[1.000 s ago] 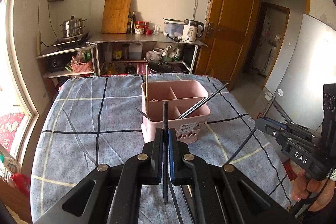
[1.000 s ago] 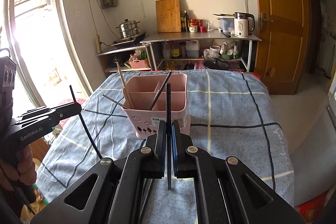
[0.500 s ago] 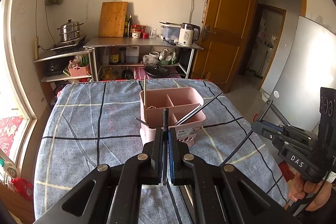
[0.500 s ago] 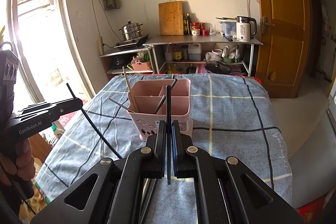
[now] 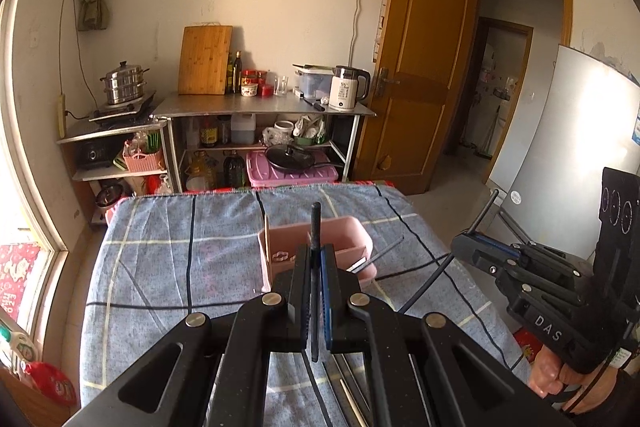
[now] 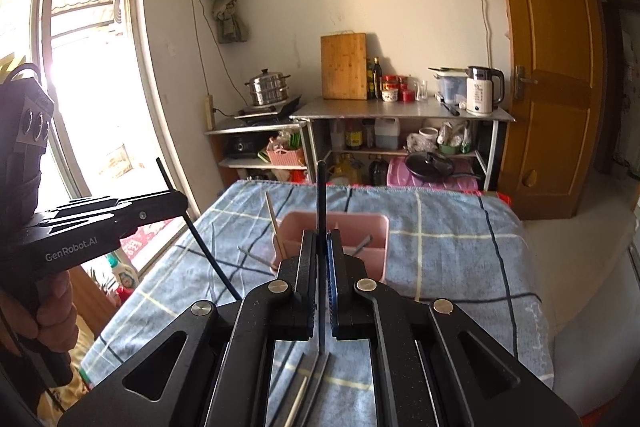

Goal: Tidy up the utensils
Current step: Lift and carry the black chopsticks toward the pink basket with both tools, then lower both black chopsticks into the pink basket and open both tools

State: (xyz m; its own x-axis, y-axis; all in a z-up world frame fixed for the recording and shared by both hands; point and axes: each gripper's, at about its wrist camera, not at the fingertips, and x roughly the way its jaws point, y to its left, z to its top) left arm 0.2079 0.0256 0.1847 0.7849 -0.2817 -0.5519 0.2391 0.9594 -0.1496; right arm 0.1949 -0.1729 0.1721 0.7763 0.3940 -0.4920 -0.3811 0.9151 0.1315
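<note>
A pink utensil holder (image 5: 280, 261) (image 6: 374, 223) stands on the blue checked tablecloth (image 5: 180, 247), half hidden behind each gripper's jaws. It holds a wooden chopstick (image 5: 265, 239) and dark ones leaning right (image 5: 382, 251). My left gripper (image 5: 316, 249) is shut on a black chopstick (image 5: 316, 223) held upright above the cloth, short of the holder. My right gripper (image 6: 322, 234) is shut on another black chopstick (image 6: 321, 195), also upright. Each shows in the other's view: right gripper (image 5: 460, 251), left gripper (image 6: 180, 201). Loose chopsticks (image 5: 348, 391) (image 6: 304, 379) lie on the cloth beneath the jaws.
A metal shelf (image 5: 264, 105) with a kettle (image 5: 348, 87), cutting board and steamer pot stands past the table's far edge. A wooden door (image 5: 416, 67) is open at the right, a fridge (image 5: 580, 147) beside it. A window (image 6: 80, 67) is left. A person's hands grip both handles.
Both grippers have risen with their black chopsticks still clamped. The pink holder has dropped lower in both views and is now partly behind the jaws.
</note>
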